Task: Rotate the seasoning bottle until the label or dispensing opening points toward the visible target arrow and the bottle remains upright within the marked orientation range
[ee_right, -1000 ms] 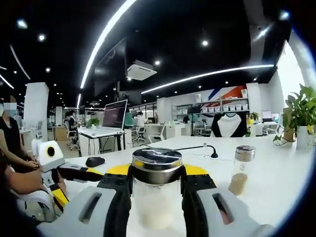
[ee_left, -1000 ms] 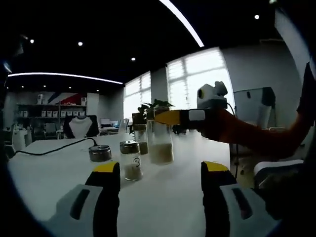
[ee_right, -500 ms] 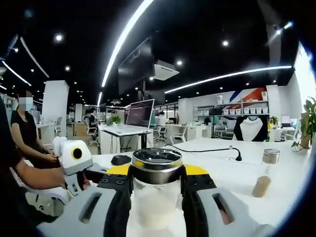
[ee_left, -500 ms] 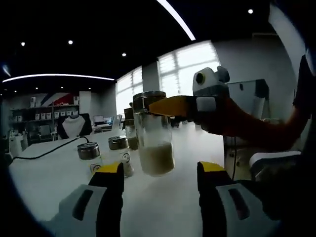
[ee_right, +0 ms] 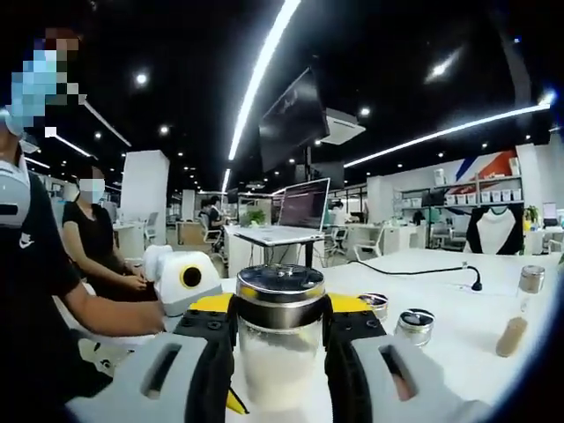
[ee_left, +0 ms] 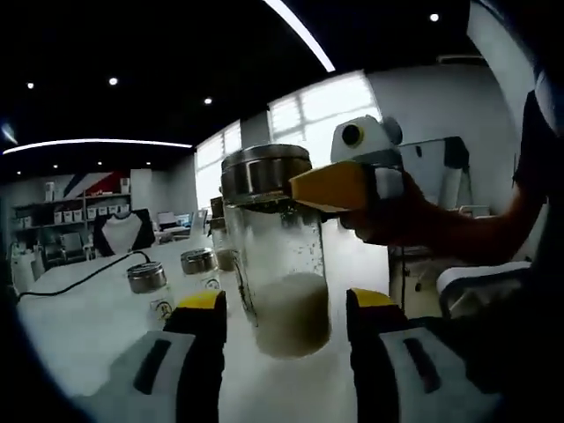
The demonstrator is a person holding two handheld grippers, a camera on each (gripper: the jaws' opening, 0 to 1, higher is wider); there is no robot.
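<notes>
The seasoning bottle (ee_right: 280, 339), glass with a steel cap and part-filled with white powder, is clamped just under its cap between the right gripper (ee_right: 280, 310) fingers, upright above the white surface (ee_right: 458, 300). In the left gripper view it hangs directly before the left gripper (ee_left: 284, 304), whose fingers stand apart, holding nothing. Two small capped jars (ee_left: 146, 280) and a black cable (ee_left: 79, 278) lie beyond on the surface.

Clear glass seasoning bottle (ee_right: 278, 339), steel lid, white powder half-full, upright, lifted off table
</notes>
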